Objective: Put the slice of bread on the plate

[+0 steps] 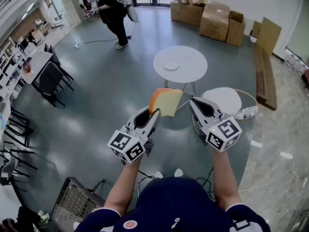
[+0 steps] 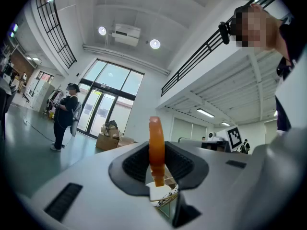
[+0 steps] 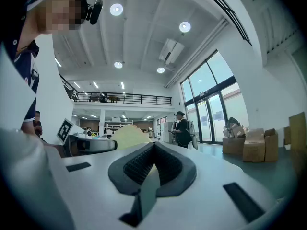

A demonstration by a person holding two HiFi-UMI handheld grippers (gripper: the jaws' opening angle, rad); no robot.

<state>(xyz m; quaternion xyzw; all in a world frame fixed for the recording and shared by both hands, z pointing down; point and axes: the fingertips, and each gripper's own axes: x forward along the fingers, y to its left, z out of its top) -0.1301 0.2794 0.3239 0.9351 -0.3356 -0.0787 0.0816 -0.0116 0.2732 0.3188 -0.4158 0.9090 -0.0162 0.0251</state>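
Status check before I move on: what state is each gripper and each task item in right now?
left gripper: shut on the slice of bread.
right gripper: jaws together, nothing between them.
slice of bread: held in the air, not on the plate.
plate: looks empty, sitting on the round white table.

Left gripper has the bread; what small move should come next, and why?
Probably carry the left gripper forward toward the plate on the round white table: its jaws clamp the slice of bread, which hangs in the air well short of the plate.
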